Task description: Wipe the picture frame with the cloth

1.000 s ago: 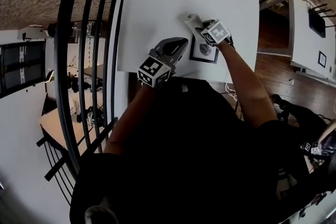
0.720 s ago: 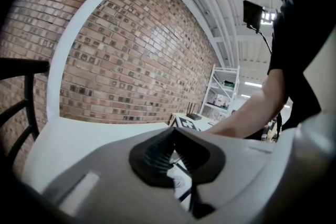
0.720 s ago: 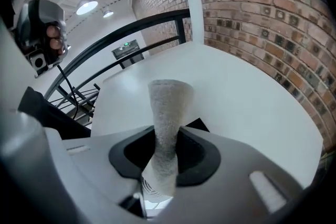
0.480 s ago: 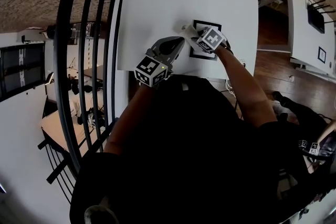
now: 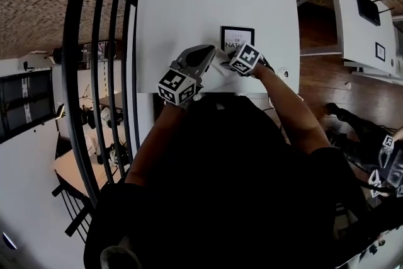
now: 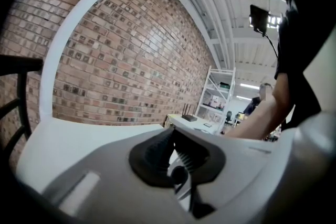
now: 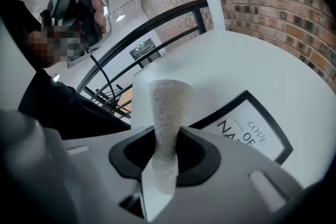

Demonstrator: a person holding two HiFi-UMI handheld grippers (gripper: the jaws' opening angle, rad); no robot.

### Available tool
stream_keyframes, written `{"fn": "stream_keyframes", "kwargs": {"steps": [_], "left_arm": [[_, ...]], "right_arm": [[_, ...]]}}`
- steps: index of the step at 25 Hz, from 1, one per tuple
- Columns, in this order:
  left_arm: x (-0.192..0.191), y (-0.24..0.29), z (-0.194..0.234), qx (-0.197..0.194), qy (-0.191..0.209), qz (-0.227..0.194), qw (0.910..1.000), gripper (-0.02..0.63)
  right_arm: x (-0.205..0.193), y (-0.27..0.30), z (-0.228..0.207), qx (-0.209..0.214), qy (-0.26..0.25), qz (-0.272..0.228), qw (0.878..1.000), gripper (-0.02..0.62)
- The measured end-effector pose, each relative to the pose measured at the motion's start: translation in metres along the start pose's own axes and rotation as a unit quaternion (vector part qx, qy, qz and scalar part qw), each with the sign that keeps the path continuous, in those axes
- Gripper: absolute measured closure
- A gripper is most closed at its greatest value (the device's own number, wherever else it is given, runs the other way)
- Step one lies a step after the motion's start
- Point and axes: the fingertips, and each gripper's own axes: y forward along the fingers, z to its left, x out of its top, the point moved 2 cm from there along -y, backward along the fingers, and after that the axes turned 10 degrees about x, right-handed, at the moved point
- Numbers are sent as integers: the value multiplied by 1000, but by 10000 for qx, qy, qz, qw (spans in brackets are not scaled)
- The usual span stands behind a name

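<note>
Picture frame is lying flat on the white desk, upper middle of the head view, with a black border and some dark lettering on a white print. Right tool sits just below the frame's lower edge. Its jaws are clamped tight on a strip of pale cloth, which pokes out past the tips, just left of the frame's corner in the right gripper view. Left tool is right beside it on the left, jaws pressed together with nothing in them, over the desk near its lower edge.
</note>
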Motion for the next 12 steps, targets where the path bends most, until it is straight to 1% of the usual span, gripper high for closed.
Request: {"fn": "stream_keyframes", "kwargs": {"steps": [3,6,9,12], "left_arm": [[2,4,0,-18,21,3,10000,606],[2,7,0,-6,37,19,10000,606],[3,9,-3,20,44,39,10000,607],[1,13,-3,58,1,94,9999,607]], "right_arm": [[-6,-2,7,159,-70,117,9998,495],[-13,-10,5,109,-153,216,9996,495],[-14,-31,-10,-135,-196,143,9996,495],[-8,-55,-36,-522,-274,140,9982,494]]}}
